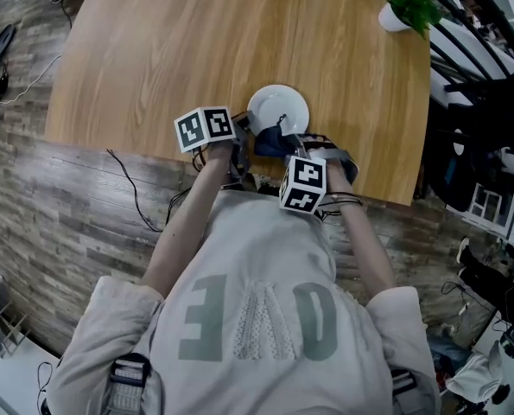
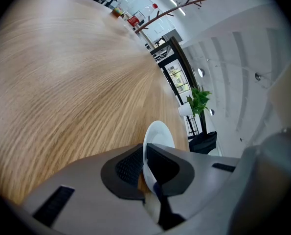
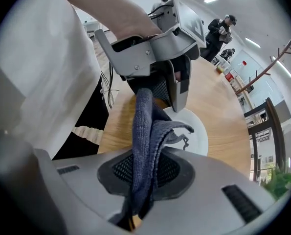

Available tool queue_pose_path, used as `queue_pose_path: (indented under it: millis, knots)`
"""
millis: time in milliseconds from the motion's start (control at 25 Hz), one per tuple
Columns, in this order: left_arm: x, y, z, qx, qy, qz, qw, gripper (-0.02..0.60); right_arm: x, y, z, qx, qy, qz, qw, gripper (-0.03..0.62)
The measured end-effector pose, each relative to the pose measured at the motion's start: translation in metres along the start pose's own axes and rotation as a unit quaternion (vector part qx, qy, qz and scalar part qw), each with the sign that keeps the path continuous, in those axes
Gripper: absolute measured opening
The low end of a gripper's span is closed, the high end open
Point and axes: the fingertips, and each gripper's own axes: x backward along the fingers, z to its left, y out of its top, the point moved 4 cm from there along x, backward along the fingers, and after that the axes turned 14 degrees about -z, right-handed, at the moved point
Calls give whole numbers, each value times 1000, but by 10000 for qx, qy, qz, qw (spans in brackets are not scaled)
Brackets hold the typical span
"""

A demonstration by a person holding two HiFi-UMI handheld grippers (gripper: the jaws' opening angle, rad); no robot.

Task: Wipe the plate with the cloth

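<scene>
A white plate (image 1: 277,106) lies near the front edge of the wooden table (image 1: 153,50). My left gripper (image 1: 244,130) is shut on the plate's near-left rim; in the left gripper view the plate (image 2: 160,135) stands edge-on between the pads of that gripper (image 2: 146,166). My right gripper (image 1: 293,151) points steeply down over the plate's near edge, shut on a dark blue cloth (image 1: 272,141). In the right gripper view the cloth (image 3: 144,141) hangs bunched between the jaws of the right gripper (image 3: 143,176), above the plate (image 3: 196,131), with the left gripper (image 3: 170,84) just behind.
A potted green plant (image 1: 408,3) stands at the table's far right corner. Dark chairs and gear (image 1: 485,137) crowd the right side. A black cable (image 1: 136,188) trails on the floor by the table's front edge. People stand far off (image 3: 221,28).
</scene>
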Motion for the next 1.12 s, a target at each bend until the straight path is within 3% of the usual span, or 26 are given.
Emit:
queue_pose_path:
  millis: [120,360,560,800,1120]
  knots:
    - [-1,0,-1,-26,-32,53,10000,31,3,1,-15,-142,-128,-114,9998,57]
    - [-2,0,-1,-59,-31,47,10000,31,-6,2,-92,-154,-1051,-96,9943,57]
    - [-2,-1,-1,-54,-31,57,10000,29,-28,-2,-128,-71,-1184,152,9928,57]
    - [-2,0,-1,-47,-29,67,10000,31,-37,-2,-119,59,-1051,265,9941,57]
    - [-1,0,0,-51,-16,76,10000,31,-35,11,-64,566,-554,182,9967,57]
